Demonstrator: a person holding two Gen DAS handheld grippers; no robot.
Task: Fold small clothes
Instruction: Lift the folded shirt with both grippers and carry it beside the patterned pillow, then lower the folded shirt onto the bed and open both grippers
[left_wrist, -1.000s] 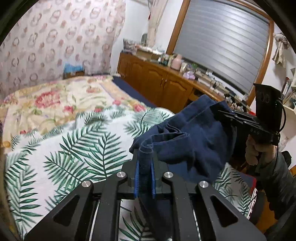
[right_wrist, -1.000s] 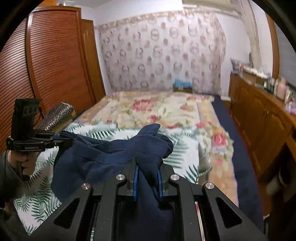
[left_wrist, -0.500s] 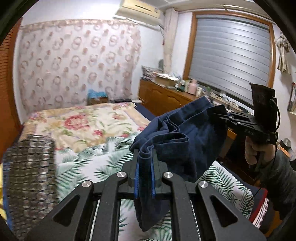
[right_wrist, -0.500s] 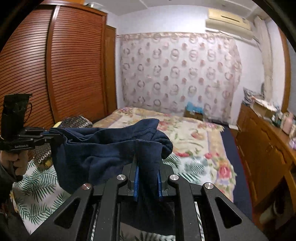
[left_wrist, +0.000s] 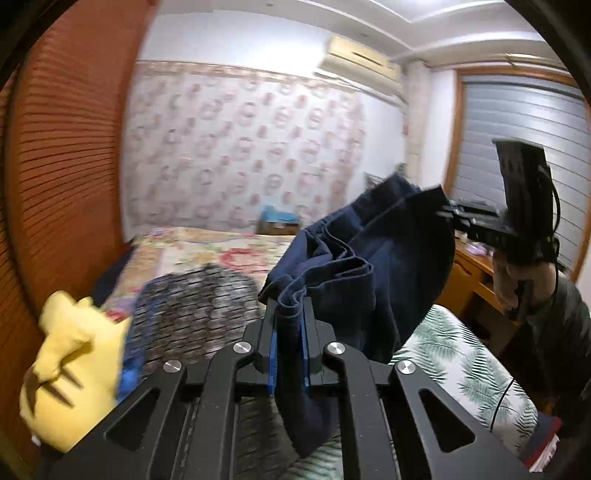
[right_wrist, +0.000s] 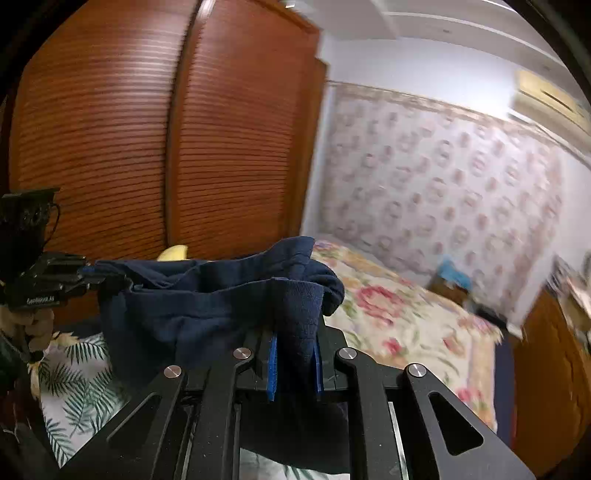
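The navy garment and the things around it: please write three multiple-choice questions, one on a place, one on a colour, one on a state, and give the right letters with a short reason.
1. Where is the navy garment?
A. flat on the bed
B. in the air, stretched between both grippers
C. in the wardrobe

2. What colour is the soft toy at the lower left of the left wrist view?
A. yellow
B. green
C. white

3. How stands the left gripper?
A. open and empty
B. shut on the garment
C. open above the garment

Answers: 1 B, the cloth spans from the left gripper to the right gripper, above the bed. 2 A, it is plainly yellow. 3 B, its blue pads pinch a fold of cloth.
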